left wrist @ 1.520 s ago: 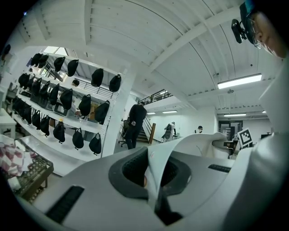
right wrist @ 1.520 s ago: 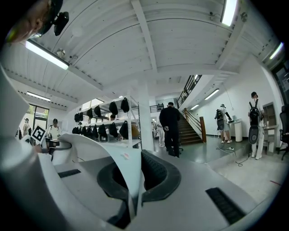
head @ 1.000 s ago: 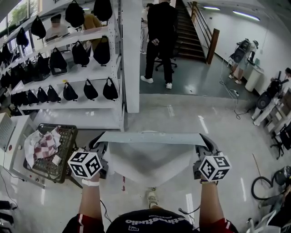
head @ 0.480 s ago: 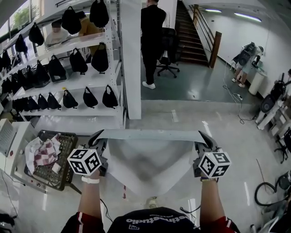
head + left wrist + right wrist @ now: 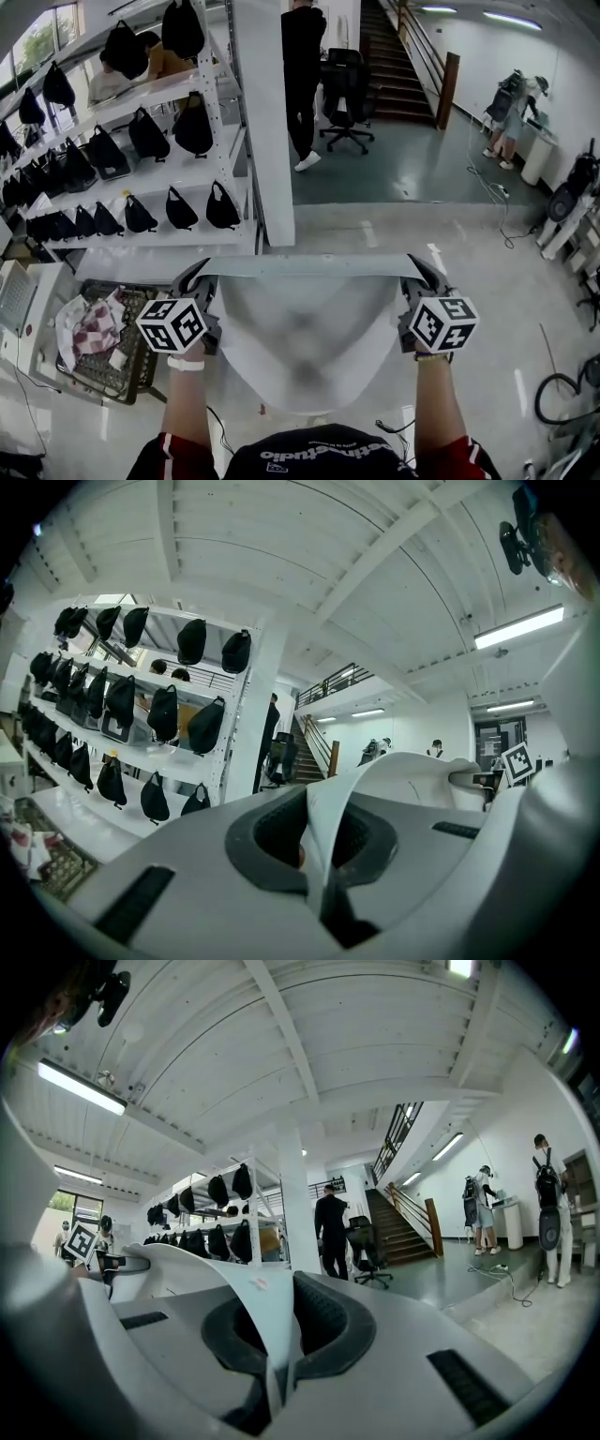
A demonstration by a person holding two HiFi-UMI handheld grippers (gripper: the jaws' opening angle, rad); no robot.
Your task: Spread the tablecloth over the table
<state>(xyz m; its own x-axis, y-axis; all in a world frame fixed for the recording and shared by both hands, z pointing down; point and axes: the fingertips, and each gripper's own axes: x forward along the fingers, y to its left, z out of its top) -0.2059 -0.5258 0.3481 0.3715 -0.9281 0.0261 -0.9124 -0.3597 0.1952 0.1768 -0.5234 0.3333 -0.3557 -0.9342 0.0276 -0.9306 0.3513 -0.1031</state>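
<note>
A pale grey tablecloth [image 5: 305, 333] hangs stretched between my two grippers in the head view, its top edge taut and level, its middle sagging toward my body. My left gripper [image 5: 199, 278] is shut on the cloth's left corner; in the left gripper view the cloth [image 5: 323, 832] runs pinched between the jaws. My right gripper [image 5: 418, 272] is shut on the right corner, and the fabric [image 5: 272, 1330] is clamped between its jaws in the right gripper view. Both grippers point level, away from me. No table is in view.
White shelves [image 5: 150, 178] with several black bags stand at the left. A white pillar [image 5: 267, 122] rises ahead. A dark basket [image 5: 108, 337] with checked cloth sits on the floor at the left. A person in black [image 5: 302, 75] stands by an office chair [image 5: 345, 94] near stairs.
Both grippers have carried the stretched cloth forward across the floor; the shelves, pillar and basket have drawn nearer. The person in black has moved toward the upper left. Both grips are unchanged.
</note>
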